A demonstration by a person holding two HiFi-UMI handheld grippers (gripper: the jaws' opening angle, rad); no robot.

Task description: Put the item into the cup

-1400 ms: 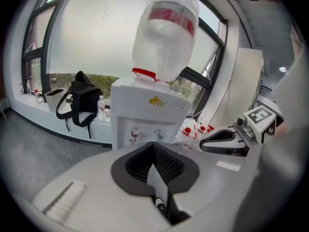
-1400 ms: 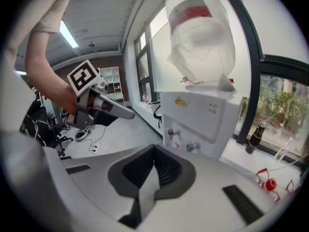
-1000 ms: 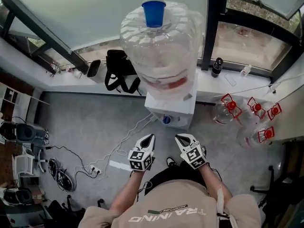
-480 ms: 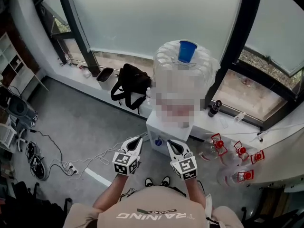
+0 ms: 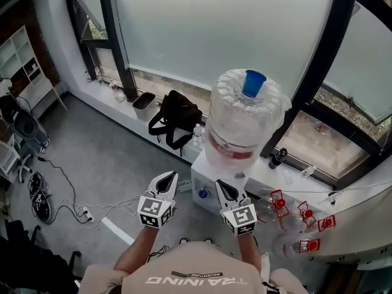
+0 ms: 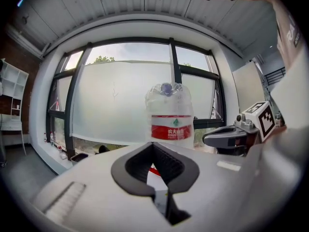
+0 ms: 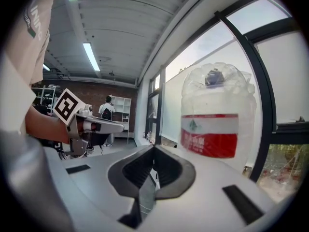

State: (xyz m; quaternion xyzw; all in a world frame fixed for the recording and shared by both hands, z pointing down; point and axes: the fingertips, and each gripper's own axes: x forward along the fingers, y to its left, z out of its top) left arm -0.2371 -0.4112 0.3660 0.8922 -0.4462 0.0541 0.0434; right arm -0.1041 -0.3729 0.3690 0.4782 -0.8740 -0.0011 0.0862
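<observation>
Jug [image 5: 242,127], red 农夫山泉 label [image 6: 169,132], blue cup [image 5: 253,83]

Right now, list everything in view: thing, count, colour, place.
water jug: one, clear with a red label, standing on the dispenser
cup: one, blue, on top of the water jug
water dispenser: one, white, against the window ledge
bag: one, black, on the ledge left of the dispenser
tray: one, black, on the ledge left of the bag
bottle: one, dark, on the sill right of the jug
spare jugs: four, clear with red tops, low down right of the dispenser
cables: a tangle, black and white, floor at left
left gripper: one, white and black, jaws together, empty
right gripper: one, white and black, jaws together, empty
</observation>
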